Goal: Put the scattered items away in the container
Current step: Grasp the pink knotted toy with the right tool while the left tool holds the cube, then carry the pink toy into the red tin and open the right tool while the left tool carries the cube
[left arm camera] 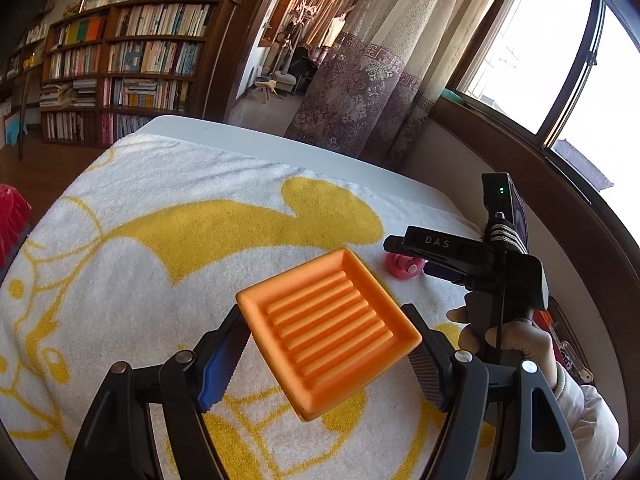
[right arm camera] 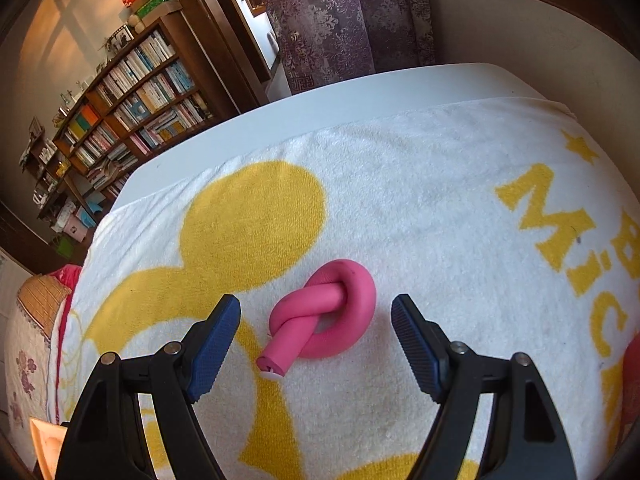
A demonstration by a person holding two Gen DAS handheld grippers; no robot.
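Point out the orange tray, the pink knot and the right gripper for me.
orange tray [left arm camera: 328, 330]: left wrist view, ribbed floor of the tray.
pink knot [right arm camera: 326, 312]: right wrist view, crossing of the knotted tube.
right gripper [right arm camera: 316, 316]: right wrist view, midway between its open fingertips.

Orange ridged tray [left arm camera: 328, 332] sits tilted, lifted off the towel. Pink foam tube [right arm camera: 324, 312], tied in a knot, lies flat just to its right.

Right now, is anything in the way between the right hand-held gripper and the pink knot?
No. The pink knot lies alone on the towel, with the right hand-held gripper open around it and nothing between.
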